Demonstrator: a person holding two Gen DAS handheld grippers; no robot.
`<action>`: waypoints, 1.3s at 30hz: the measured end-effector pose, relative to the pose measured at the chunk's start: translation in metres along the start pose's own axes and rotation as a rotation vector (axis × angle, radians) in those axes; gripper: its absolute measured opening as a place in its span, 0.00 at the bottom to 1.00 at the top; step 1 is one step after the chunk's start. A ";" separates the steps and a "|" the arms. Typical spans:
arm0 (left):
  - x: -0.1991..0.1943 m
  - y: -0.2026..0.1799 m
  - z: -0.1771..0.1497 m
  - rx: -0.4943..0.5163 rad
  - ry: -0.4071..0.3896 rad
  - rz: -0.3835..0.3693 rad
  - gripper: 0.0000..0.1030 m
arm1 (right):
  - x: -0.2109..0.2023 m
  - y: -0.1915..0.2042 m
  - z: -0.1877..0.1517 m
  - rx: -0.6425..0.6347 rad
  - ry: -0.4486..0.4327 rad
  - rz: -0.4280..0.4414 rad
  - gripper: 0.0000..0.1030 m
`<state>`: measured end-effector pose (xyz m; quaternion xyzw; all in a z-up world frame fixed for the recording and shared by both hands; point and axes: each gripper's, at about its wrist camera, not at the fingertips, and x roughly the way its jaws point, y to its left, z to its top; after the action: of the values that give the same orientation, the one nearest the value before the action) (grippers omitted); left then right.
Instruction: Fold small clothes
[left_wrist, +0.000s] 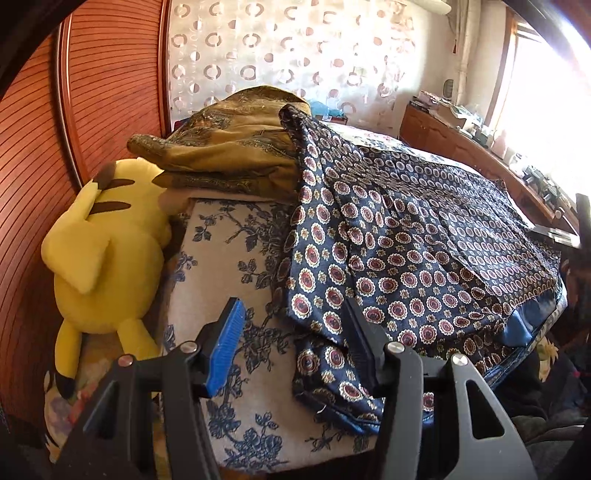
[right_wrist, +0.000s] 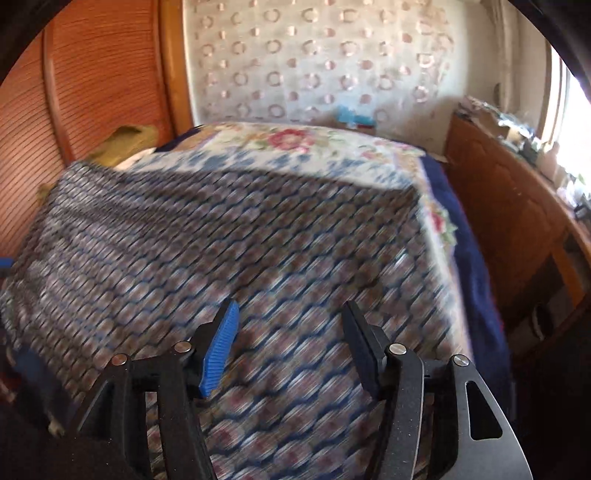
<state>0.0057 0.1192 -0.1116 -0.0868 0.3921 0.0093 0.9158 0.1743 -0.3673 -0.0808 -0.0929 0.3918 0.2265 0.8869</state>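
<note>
Both tongs wide, holding nothing. Navy patterned garment (left_wrist: 406, 251) spread over bed (left_wrist: 229, 266), long axis from lower centre to upper right. Left gripper (left_wrist: 295, 350) at its near corner; right gripper (right_wrist: 291, 347) over blurred middle (right_wrist: 221, 240).

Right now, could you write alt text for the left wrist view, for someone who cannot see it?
An open left gripper hovers over the near corner of a navy patterned garment spread on a floral-covered bed. A folded olive cloth lies behind, and a yellow plush toy lies against the wooden wardrobe.
</note>
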 end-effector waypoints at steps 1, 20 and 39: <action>0.000 0.000 -0.001 -0.004 0.003 -0.002 0.52 | 0.000 0.005 -0.006 -0.005 0.001 0.008 0.61; 0.012 -0.018 -0.009 -0.009 0.052 -0.021 0.52 | -0.016 0.058 -0.055 0.004 0.019 -0.031 0.61; -0.011 -0.044 0.019 0.029 -0.069 -0.150 0.00 | -0.028 0.046 -0.063 0.052 -0.020 -0.030 0.61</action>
<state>0.0156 0.0799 -0.0844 -0.1025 0.3526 -0.0621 0.9281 0.0951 -0.3574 -0.1023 -0.0734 0.3871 0.2040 0.8962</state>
